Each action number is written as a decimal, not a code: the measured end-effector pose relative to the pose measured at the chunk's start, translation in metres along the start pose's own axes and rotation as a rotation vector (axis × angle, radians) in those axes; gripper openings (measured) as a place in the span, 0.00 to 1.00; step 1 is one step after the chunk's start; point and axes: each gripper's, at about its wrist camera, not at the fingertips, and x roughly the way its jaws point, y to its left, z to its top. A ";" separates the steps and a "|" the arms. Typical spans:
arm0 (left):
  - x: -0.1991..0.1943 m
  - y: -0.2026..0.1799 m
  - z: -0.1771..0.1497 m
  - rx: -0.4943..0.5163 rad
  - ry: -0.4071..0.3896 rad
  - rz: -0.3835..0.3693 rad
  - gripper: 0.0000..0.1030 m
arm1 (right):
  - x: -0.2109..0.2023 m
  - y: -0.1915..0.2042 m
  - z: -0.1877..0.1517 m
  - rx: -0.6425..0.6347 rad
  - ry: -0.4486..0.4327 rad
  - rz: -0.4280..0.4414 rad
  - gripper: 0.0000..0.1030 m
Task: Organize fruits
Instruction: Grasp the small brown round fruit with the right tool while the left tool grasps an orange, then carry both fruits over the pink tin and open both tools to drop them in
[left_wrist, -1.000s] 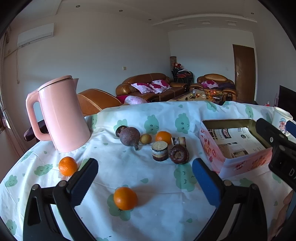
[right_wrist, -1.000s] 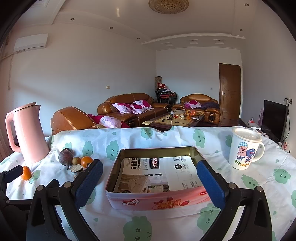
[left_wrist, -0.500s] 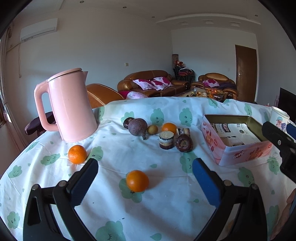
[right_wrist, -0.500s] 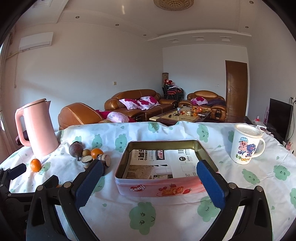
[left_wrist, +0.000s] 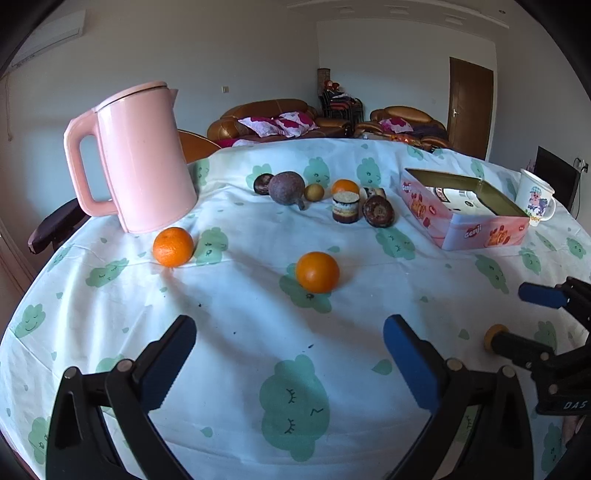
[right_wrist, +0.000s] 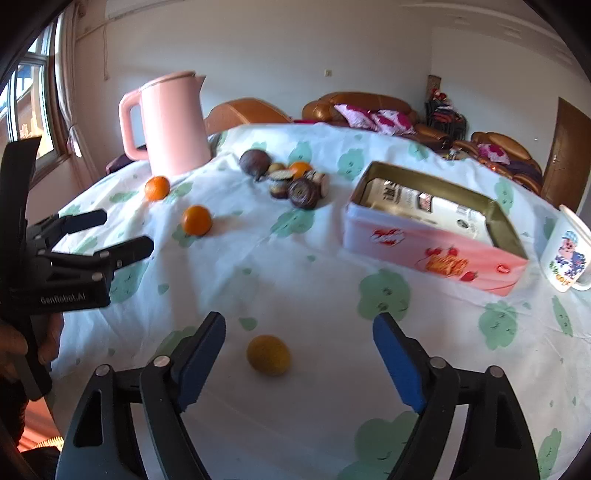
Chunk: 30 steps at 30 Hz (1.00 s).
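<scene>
A: Your right gripper (right_wrist: 299, 360) has tipped down toward the tablecloth (right_wrist: 314, 295); its jaws have just been closing, partway in, and now flank a small yellow fruit (right_wrist: 268, 354) without touching it.

B: And your left gripper (left_wrist: 290, 363)?

A: Tilted down too, jaws as wide as before; the nearer orange (left_wrist: 317, 271) now sits higher in its view.

Mug (right_wrist: 567, 254) cut off by right edge.
</scene>
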 end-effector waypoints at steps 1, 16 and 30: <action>0.001 0.001 0.001 -0.003 0.006 -0.013 1.00 | 0.007 0.004 -0.001 -0.009 0.035 0.004 0.60; 0.087 -0.016 0.038 0.002 0.191 -0.021 0.48 | 0.013 -0.031 0.007 0.097 0.075 0.034 0.28; 0.069 -0.037 0.075 -0.023 0.013 -0.123 0.38 | -0.003 -0.110 0.076 0.214 -0.229 -0.157 0.28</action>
